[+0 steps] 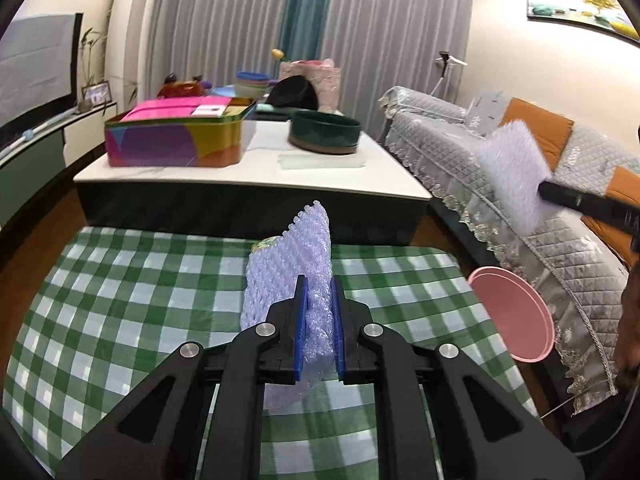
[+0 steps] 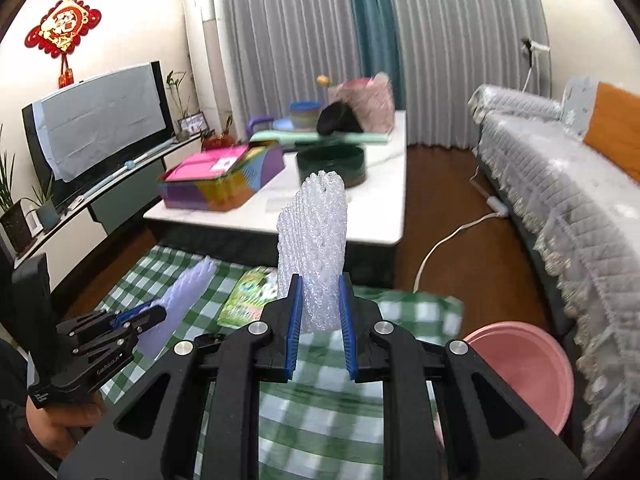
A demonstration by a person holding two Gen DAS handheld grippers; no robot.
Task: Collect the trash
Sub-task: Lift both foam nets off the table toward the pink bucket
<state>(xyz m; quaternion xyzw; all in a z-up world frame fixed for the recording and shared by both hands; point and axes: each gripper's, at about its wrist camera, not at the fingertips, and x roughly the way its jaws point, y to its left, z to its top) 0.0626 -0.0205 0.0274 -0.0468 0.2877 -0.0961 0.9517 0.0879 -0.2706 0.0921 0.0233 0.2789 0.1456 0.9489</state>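
White foam netting fills both grips. The left gripper [image 1: 320, 300] has its blue pads nearly closed on a pale lilac-white foam mesh sleeve [image 1: 290, 264], pinched low so most of it stands above the jaws, clear of the green-and-white checked cloth [image 1: 120, 280]. The right gripper [image 2: 320, 312] is likewise clamped, a little wider, on a second white foam mesh sleeve [image 2: 316, 240] that sticks upright from its pads.

A round pink plastic basin [image 2: 528, 364] sits on the floor just beside the cloth's right edge, in front of the grey quilted sofa [image 2: 560, 200]. A flat green printed wrapper [image 2: 248, 296] lies on the cloth, not yet picked up.

The step looks like carrying: both pieces are lifted and held. If the basin is the bin, the next move calls for bringing each gripper over its rim and opening the jaws, the right one being nearer, then going for the wrapper.
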